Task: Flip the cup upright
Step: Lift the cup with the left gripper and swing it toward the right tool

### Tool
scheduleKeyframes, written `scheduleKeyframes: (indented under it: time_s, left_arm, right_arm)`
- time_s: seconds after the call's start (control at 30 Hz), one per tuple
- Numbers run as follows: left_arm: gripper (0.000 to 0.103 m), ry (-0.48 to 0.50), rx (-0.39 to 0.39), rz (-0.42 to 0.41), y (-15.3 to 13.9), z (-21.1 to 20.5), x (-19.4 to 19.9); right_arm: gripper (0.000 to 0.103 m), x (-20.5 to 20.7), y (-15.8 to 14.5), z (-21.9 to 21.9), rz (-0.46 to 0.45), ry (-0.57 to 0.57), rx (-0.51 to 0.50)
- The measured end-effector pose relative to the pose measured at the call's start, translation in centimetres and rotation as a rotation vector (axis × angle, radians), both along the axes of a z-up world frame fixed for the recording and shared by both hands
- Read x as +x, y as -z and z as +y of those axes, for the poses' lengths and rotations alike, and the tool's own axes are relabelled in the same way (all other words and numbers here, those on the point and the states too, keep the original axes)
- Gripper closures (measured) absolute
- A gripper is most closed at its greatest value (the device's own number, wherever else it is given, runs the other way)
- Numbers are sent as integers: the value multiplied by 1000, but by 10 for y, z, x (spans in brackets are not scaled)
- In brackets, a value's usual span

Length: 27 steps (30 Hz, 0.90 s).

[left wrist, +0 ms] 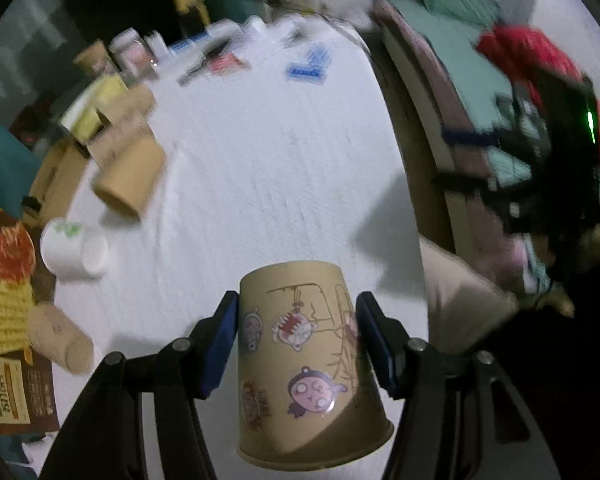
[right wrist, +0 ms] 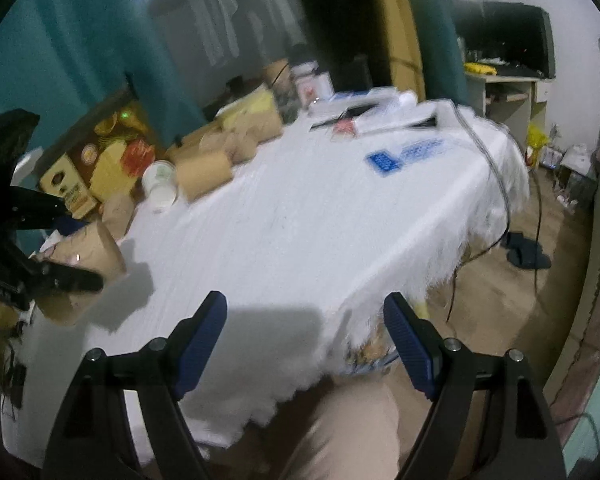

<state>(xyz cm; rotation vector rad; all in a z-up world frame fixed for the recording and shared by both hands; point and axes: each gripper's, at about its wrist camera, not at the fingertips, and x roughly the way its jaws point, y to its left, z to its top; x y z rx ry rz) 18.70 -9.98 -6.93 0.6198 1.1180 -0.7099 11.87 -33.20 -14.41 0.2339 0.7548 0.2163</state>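
Observation:
A brown paper cup [left wrist: 308, 360] with cartoon stickers is clamped between the blue pads of my left gripper [left wrist: 298, 300], which is shut on its sides. Its narrow closed end points away from the camera and its wide rim faces the camera, above the white tablecloth [left wrist: 268, 168]. In the right wrist view the same cup [right wrist: 96, 248] hangs tilted over the table's near left corner, with a black finger [right wrist: 76, 280] across it. My right gripper [right wrist: 304, 304] stands open over the table's near edge with nothing between its pads.
Several brown cups [left wrist: 130, 184] lie on their sides along the table's left side, with a white cup [left wrist: 72, 250] and snack boxes [left wrist: 8, 280]. Blue cards [right wrist: 384, 162] and small items sit at the far end. A cable [right wrist: 496, 184] hangs off the right edge. A knee [right wrist: 348, 432] is below.

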Motion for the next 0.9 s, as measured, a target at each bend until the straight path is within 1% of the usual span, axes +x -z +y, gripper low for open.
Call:
scheduleKeyframes:
  time_s: [0.13,0.2,0.27,0.4,0.47,0.53,0.57,0.63,0.7,0.73,0.77,0.83,0.9]
  left_arm:
    - [43,43,46,59,23,12,-20]
    - [43,31,65,59,31,14,-21]
    - [43,42,73,55,37,12,-28]
    - [42,20,58,75,41,13,-28]
    - [30,5,46,73,42,14,-27]
    - [27,-16,18,81,40,19,-26]
    - [27,-19,14,88,42,18,-20]
    - [27,-34,-8,86,36,23,-21]
    - [27,-54,-39,69,25,30,-23]
    - [27,-61,-52,63,21,32,-18]
    - [27,-82,-82,45,10,40,-22]
    - [27,-116,-119,6,-4,51,-29]
    - [27,-174,-173,-49,-21,67,-43]
  right_arm:
    - [24,-10,5,23,18,-38,-25]
    - [24,-13,2,30,10,-52,-28]
    - [24,-13,-1,36,6,-67,-40]
    - [24,-13,-8,42,-4,-86,-58]
    - [24,-12,-10,42,-6,-90,-61]
    - [24,-11,-11,41,-4,-91,-68]
    - [24,-11,-12,41,-5,-96,-73]
    - [24,-9,-14,41,-10,-116,-85]
    - [24,-6,-20,47,-33,-185,-106]
    - [24,-3,-27,51,-57,-249,-126]
    - [24,-1,-33,56,-76,-301,-140]
    - [24,4,-47,69,-112,-444,-178]
    - [24,8,-61,89,-136,-599,-240]
